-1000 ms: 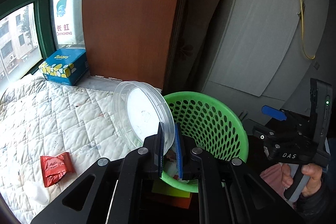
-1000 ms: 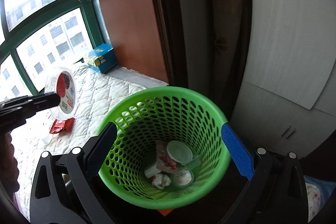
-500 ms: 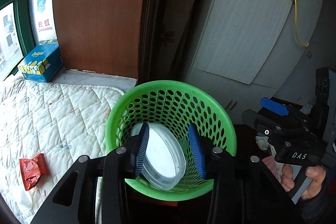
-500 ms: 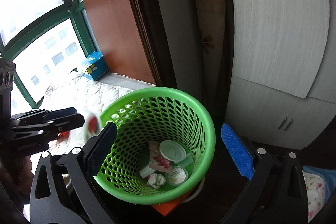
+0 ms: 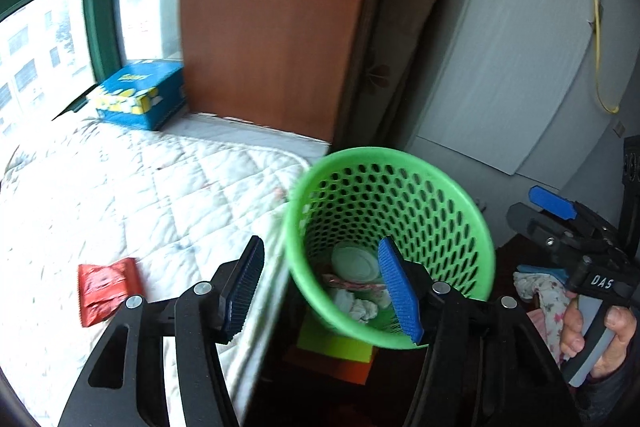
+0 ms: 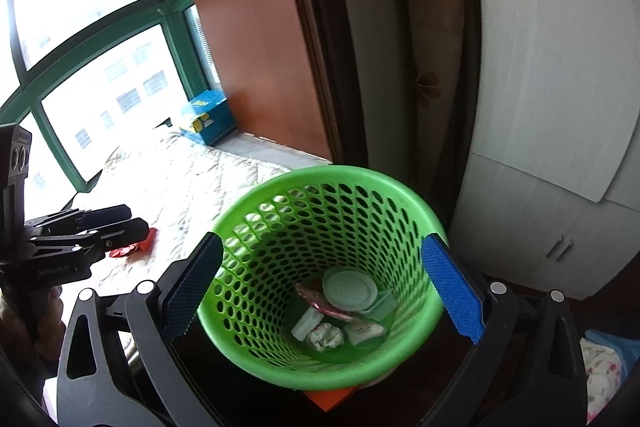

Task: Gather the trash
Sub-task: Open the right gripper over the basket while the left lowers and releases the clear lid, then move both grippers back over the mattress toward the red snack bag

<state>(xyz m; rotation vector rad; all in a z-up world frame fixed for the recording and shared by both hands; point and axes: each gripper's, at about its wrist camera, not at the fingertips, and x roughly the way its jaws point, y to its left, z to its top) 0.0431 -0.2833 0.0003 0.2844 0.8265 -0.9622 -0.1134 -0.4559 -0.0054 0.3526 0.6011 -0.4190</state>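
A green mesh basket (image 5: 440, 187) (image 6: 320, 173) stands beside the bed and holds a round clear lid (image 5: 354, 261) (image 6: 348, 289), crumpled paper and wrappers. A red wrapper (image 5: 106, 287) (image 6: 132, 249) lies on the white quilt. My left gripper (image 5: 320, 243) (image 6: 136, 217) hovers over the quilt's edge at the basket's left rim, its jaws opening with nothing between them. My right gripper (image 6: 320, 239) (image 5: 536, 207) is open wide, on the near right side of the basket. In its own view the basket shows between its fingers, but the pads do not grip it.
A blue and yellow box (image 5: 140, 95) sits on the sill at the bed's far end. A brown wardrobe panel (image 5: 272, 27) and white cupboard doors (image 6: 560, 107) rise behind the basket. Orange and yellow sheets (image 5: 336, 347) lie under it. A floral cloth (image 5: 540, 291) lies at the right.
My left gripper carried the round clear lid over the basket, its jaws opened and the lid dropped in. The gripper has since swung left toward the quilt.
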